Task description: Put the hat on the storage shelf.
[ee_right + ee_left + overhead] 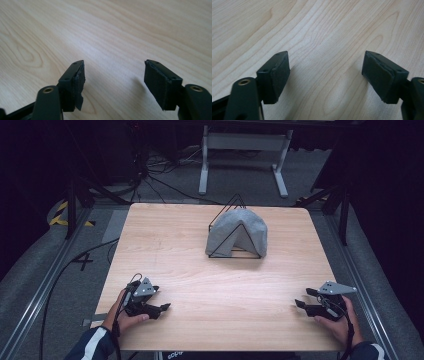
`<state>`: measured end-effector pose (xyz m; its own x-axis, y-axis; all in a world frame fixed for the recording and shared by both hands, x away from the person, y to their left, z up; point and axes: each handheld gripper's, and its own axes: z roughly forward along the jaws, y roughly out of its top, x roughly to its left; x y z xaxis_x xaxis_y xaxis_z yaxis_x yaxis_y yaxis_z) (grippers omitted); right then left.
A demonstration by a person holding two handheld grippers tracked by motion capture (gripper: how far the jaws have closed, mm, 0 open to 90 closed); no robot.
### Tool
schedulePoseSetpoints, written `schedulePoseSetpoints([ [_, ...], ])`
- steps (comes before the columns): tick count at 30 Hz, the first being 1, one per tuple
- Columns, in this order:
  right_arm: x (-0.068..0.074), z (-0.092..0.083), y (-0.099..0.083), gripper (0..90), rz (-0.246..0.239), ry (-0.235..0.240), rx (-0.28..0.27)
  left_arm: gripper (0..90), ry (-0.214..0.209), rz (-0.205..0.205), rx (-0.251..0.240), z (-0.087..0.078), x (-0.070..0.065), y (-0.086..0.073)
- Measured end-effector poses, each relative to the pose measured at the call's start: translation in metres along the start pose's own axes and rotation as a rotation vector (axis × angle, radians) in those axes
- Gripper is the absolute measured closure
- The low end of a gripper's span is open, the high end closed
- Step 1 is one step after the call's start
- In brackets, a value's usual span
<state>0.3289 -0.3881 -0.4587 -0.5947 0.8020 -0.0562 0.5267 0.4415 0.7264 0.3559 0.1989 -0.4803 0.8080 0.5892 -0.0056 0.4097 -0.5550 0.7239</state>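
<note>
A grey cloth [240, 231] is draped over a black wire triangular rack [235, 254] at the back middle of the wooden table [215, 285]. My left gripper [161, 301] rests near the front left edge, held by a hand, jaws open and pointing right. My right gripper [302, 298] rests near the front right edge, jaws open and pointing left. In the left gripper view the left gripper [325, 68] has only bare wood between its pads [280, 72]. The right gripper [113, 75] in its own view likewise frames bare wood; one of its pads [78, 85] looks torn.
White table legs [245, 157] and cables [155, 175] lie on the floor behind the table. Dark metal rails [45, 285] run along both sides. Open wood stretches between the grippers and the rack.
</note>
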Motion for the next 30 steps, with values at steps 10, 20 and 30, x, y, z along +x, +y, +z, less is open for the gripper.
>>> schedulePoseSetpoints([
  [10,0.0003,0.0043,-0.0076,22.2,0.043,-0.006,-0.022,18.0,0.008,-0.019,0.004,0.0008,-0.0008,-0.0002],
  [20,0.0003,0.0039,-0.0083,20.3,0.057,-0.026,-0.019,14.0,-0.005,-0.001,0.013,0.0026,0.0021,0.0016],
  [30,0.0002,0.0039,-0.0083,20.3,0.057,-0.025,-0.019,13.0,-0.015,0.004,0.021,0.003,0.0034,0.0026],
])
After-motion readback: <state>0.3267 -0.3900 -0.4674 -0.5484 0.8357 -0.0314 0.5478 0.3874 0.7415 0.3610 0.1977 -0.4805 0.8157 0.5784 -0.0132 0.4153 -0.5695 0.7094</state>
